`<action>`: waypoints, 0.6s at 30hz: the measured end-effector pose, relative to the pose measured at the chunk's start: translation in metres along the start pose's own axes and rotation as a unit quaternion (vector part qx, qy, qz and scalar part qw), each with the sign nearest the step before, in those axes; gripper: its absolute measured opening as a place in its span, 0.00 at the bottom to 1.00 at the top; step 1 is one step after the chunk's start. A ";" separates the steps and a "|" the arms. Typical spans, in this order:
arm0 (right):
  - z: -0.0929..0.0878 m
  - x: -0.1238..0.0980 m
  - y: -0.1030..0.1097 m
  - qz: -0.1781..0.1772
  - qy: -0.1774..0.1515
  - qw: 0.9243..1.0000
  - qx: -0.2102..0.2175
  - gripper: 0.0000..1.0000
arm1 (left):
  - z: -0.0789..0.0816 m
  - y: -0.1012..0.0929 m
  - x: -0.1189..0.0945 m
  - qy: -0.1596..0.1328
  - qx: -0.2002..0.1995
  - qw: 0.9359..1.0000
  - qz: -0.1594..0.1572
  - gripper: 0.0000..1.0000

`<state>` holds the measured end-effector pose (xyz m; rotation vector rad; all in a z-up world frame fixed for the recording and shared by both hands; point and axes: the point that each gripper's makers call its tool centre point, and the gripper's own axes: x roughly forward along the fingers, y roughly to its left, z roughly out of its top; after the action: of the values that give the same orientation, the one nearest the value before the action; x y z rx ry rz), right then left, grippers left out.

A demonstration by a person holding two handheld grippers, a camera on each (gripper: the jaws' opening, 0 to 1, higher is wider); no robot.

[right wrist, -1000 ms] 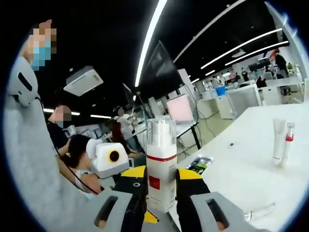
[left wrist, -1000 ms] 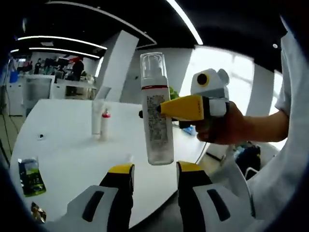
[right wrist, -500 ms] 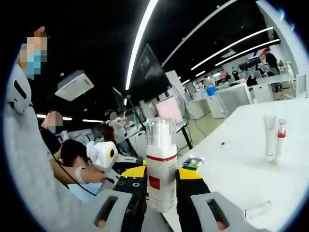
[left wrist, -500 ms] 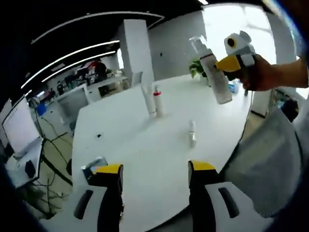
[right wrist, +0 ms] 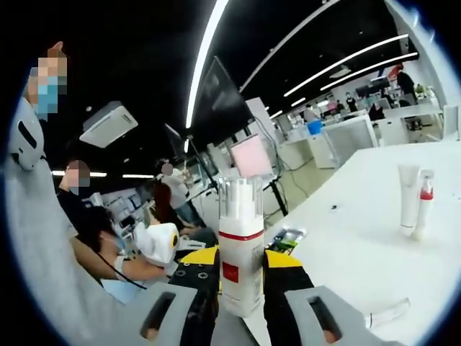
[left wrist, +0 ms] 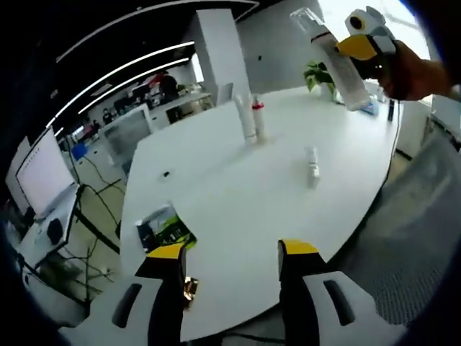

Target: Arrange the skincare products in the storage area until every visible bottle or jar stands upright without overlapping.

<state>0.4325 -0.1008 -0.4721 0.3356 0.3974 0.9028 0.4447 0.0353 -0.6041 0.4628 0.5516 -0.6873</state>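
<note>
Clamping the pump bottle (right wrist: 240, 249) low between your right gripper (right wrist: 240, 288) jaws, you risk it tipping forward; left gripper (left wrist: 227, 263) stands apart, empty.

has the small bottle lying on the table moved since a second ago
Cannot tell: the lying bottle keeps its spot beside the two standing tubes over the last half second; before that, hidden.
</note>
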 end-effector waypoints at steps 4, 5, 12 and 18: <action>-0.003 0.007 -0.006 -0.008 0.006 1.000 0.002 0.16 | -0.003 -0.001 0.001 0.008 0.009 1.000 0.002 0.46; -0.004 0.008 -0.007 -0.010 0.006 1.000 0.002 0.16 | -0.003 0.001 0.001 0.008 0.010 1.000 0.005 0.45; -0.010 0.011 -0.018 -0.021 0.015 1.000 0.013 0.16 | -0.010 -0.001 0.003 0.025 0.011 1.000 -0.001 0.42; -0.011 0.015 -0.022 -0.024 0.015 0.999 0.023 0.16 | -0.014 -0.002 0.004 0.035 0.014 0.999 -0.003 0.40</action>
<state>0.4506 -0.1000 -0.4943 0.3541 0.4535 0.8538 0.4412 0.0400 -0.6173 0.5132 0.6096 -0.6875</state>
